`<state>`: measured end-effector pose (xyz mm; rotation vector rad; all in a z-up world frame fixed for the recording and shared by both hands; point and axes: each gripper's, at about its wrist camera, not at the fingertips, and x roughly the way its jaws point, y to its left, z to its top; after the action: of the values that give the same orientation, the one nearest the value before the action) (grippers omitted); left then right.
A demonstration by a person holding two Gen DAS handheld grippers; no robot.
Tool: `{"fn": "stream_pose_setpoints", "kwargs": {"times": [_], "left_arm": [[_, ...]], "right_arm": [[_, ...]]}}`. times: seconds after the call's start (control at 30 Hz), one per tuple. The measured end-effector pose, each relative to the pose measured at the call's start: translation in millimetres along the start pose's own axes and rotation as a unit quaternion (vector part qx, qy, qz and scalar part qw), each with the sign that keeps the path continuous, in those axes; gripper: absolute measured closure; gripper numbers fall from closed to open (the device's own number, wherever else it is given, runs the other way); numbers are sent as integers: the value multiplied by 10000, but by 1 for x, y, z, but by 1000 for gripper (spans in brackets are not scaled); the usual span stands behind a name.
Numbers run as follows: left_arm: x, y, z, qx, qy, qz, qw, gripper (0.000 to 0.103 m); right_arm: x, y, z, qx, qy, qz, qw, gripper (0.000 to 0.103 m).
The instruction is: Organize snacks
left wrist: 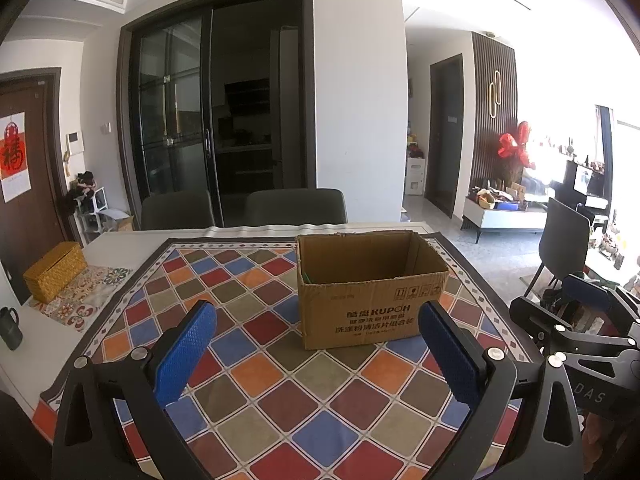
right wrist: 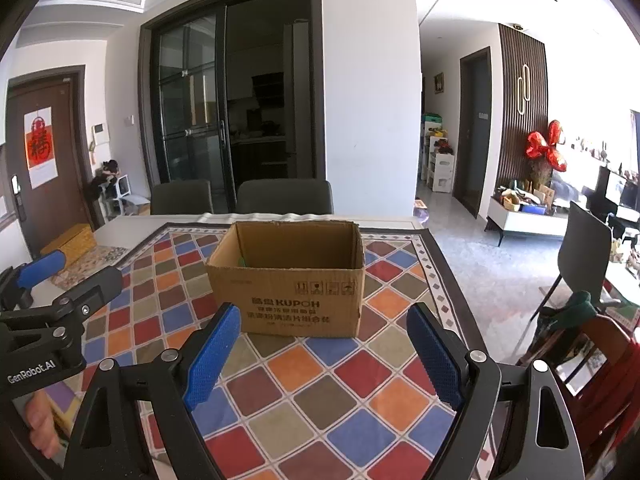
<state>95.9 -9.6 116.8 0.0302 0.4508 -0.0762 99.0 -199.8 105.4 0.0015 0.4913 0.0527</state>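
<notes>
An open brown cardboard box [left wrist: 372, 288] [right wrist: 289, 280] stands upright on the checkered tablecloth. A sliver of something green shows inside it at the left wall; the rest of its inside is hidden. No loose snacks show on the cloth. My left gripper [left wrist: 316, 344] hovers open in front of the box, a little to its left, nothing between its blue pads [left wrist: 184, 354]. My right gripper [right wrist: 324, 350] is also open and empty, just short of the box's front face. Each gripper shows at the edge of the other's view.
A colourful diamond-pattern cloth [left wrist: 280, 396] covers the table. A woven yellow box [left wrist: 54, 270] and a dark mug [left wrist: 10, 328] sit at the table's left side. Two grey chairs [left wrist: 296, 206] stand behind the table, another chair [right wrist: 584, 248] to the right. A hand [right wrist: 40, 424] grips the left tool.
</notes>
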Motion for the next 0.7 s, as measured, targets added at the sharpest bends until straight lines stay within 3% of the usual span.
{"fn": "stream_pose_setpoints", "kwargs": {"times": [0.7], "left_arm": [[1,0,0,-9,8,27,10000,0]], "right_arm": [[1,0,-2,9,42,4,10000,17]]}}
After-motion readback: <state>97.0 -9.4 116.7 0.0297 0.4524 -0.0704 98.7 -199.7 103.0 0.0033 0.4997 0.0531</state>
